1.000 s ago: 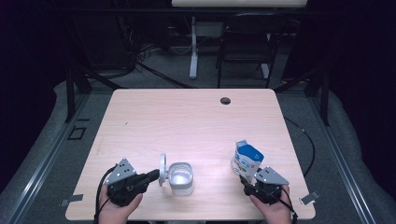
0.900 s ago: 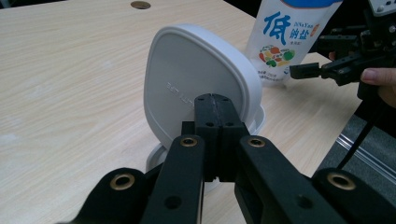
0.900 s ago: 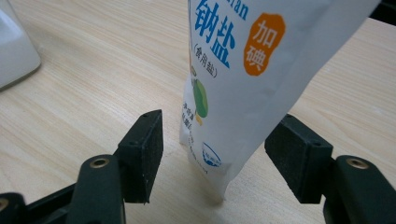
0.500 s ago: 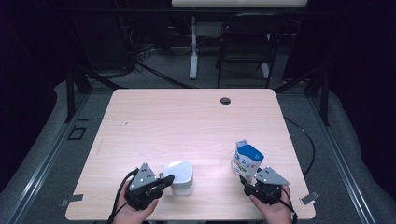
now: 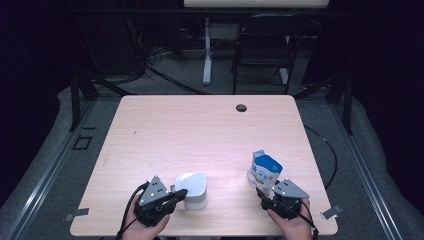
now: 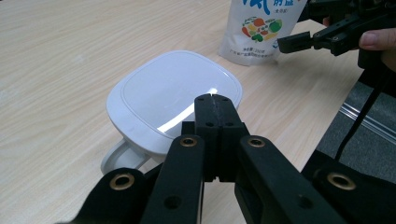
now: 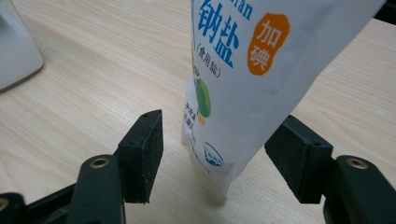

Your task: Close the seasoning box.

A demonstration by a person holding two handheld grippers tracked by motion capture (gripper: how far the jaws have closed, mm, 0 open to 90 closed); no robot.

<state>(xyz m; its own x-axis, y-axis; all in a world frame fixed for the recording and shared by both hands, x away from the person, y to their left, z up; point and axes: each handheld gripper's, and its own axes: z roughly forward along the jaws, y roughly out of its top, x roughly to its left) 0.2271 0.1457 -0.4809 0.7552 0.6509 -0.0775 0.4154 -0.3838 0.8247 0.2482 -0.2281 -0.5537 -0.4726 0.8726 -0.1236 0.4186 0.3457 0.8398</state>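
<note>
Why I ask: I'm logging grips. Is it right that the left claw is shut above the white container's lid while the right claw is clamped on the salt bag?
Not quite. In the right gripper view the right claw stands open around the salt bag, pads clear of it. The rest holds: left claw shut above the white container.

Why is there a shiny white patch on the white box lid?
In the left gripper view, a light overhead glares off the smooth lid; in the high view the room behind the table is dark; in the right gripper view the salt bag looks sharp up close.
</note>
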